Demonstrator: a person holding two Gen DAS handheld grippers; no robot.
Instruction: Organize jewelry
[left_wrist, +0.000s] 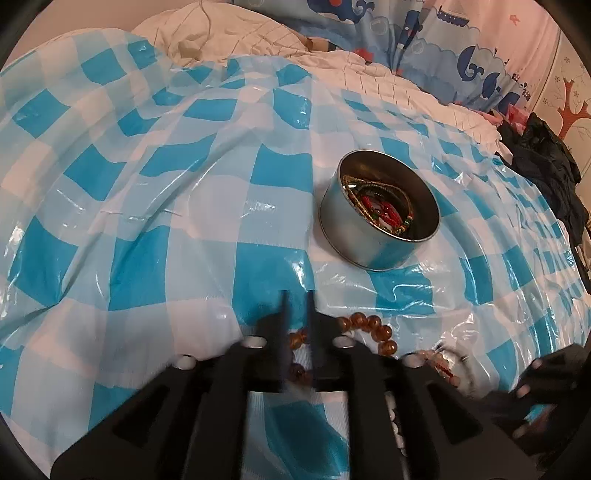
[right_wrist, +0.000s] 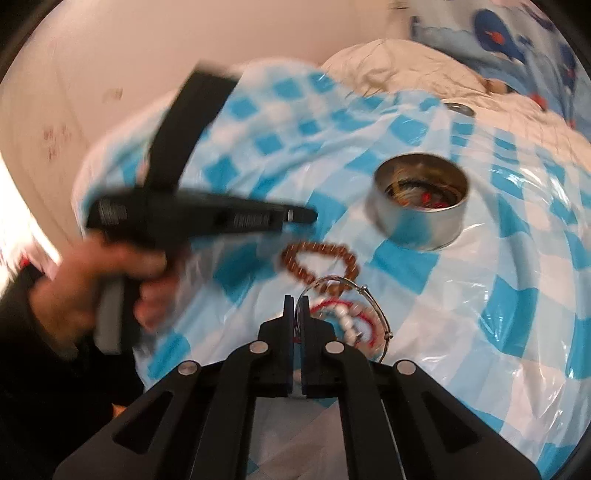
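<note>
The left gripper (right_wrist: 306, 216), jaws slightly parted and gripping nothing, hovers just beside the brown bead bracelet (right_wrist: 321, 258) on the checked sheet (right_wrist: 498, 314). The right gripper (right_wrist: 296, 308) is clenched on the thin wire bangle (right_wrist: 347, 286). Pick-up appears under way; next comes carrying it to the tin (right_wrist: 417, 218), up and to the right.

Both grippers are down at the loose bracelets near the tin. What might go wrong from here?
The right gripper is shut on the thin silver bangle, which overlaps the amber bead bracelet and the red-and-white one; lifting may drag them along. The left gripper straddles the amber beads, so both could pull against each other. The tin sits on crinkled plastic and might tip.
</note>
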